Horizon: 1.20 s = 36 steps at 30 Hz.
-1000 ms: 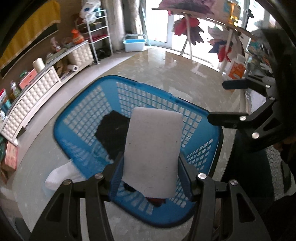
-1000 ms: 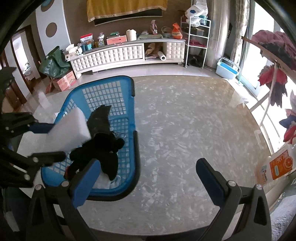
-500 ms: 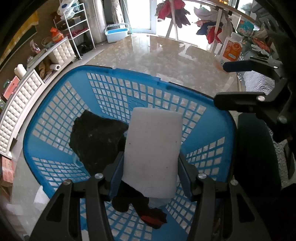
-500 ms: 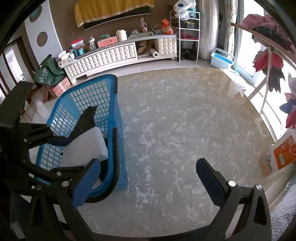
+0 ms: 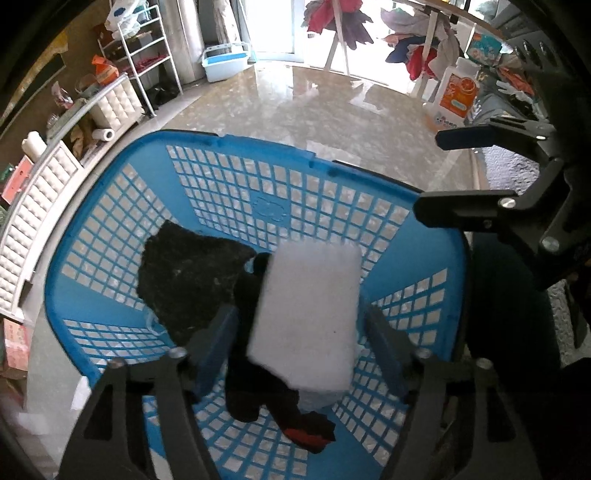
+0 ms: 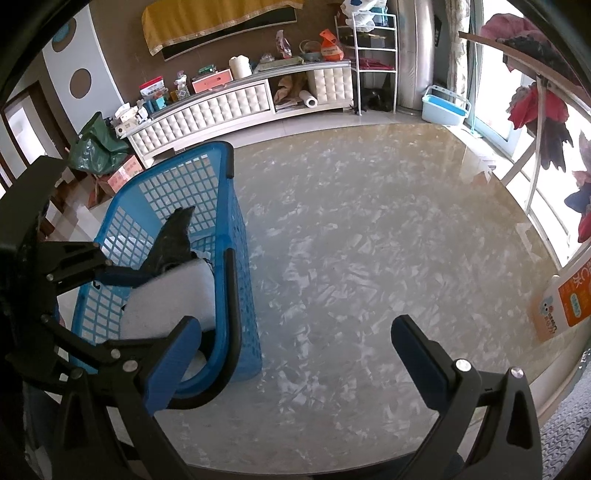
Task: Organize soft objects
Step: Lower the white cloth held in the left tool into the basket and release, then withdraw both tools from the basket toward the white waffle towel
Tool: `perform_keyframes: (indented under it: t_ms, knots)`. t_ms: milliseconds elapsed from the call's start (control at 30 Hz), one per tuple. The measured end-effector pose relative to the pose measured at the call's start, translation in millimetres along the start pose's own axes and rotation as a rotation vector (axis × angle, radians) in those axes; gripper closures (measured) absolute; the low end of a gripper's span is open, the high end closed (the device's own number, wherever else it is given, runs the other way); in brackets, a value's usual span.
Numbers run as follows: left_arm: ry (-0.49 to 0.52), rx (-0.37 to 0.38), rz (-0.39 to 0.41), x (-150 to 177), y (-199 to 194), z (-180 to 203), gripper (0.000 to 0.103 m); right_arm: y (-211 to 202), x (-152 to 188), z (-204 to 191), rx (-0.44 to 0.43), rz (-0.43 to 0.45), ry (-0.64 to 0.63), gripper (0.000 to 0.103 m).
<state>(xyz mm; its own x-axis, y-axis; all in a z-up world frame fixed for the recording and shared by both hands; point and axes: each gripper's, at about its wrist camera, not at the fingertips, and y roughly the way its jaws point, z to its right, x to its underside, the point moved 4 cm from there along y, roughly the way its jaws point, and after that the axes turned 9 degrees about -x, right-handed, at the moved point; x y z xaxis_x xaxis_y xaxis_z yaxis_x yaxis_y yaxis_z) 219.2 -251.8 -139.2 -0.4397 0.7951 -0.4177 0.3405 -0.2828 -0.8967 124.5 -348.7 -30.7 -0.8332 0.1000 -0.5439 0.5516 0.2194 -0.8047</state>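
Note:
A blue plastic laundry basket (image 5: 110,229) stands on the floor and holds black cloth (image 5: 184,273) and a dark item with a red patch (image 5: 306,432). A white rectangular sponge (image 5: 306,317) lies tilted inside the basket, between the fingers of my left gripper (image 5: 301,336); the jaws stand apart with gaps on both sides of it. The basket (image 6: 225,236), sponge (image 6: 177,299) and black cloth (image 6: 173,236) also show in the right wrist view. My right gripper (image 6: 295,354) is open and empty over bare floor to the right of the basket.
A white tufted cabinet (image 6: 207,107) with clutter lines the far wall. A wire shelf (image 6: 373,55) and a light blue tub (image 6: 443,105) stand near the window. A drying rack with clothes (image 5: 347,22) and a detergent bottle (image 5: 456,92) are at the right.
The left gripper has lowered into the basket and opened; the white sponge has dropped free and tilted. The right gripper has stayed open, with only small shifts.

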Motion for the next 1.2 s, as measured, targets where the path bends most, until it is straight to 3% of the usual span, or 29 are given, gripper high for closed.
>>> perform_keyframes:
  t_ms: [100,333,667,733,867,1200]
  knots:
    - [0.0,-0.032,0.004,-0.2,-2.8,-1.2,0.022,-1.0,-1.0,-0.6,-0.002,0.002,0.004,0.0]
    - [-0.009,-0.069,0.03,0.1,-20.7,-3.0,0.021,-9.1,-0.7,-9.0,-0.005,0.017,0.001,0.0]
    - [-0.129,-0.161,0.101,9.1,-74.7,-17.7,0.016,-25.2,-0.2,-35.3,-0.016,0.05,-0.015,0.0]
    - [-0.177,-0.169,0.116,14.9,-87.8,-24.8,0.016,-27.3,-0.8,-41.8,-0.016,0.057,-0.021,0.0]
    - [-0.239,-0.22,0.144,27.9,-108.8,-34.2,0.0,-30.9,-1.1,-57.5,-0.026,0.067,-0.041,0.0]
    - [-0.396,-0.275,0.192,82.7,-156.8,-56.5,0.0,-24.0,-0.2,-117.2,-0.084,0.058,-0.143,0.0]
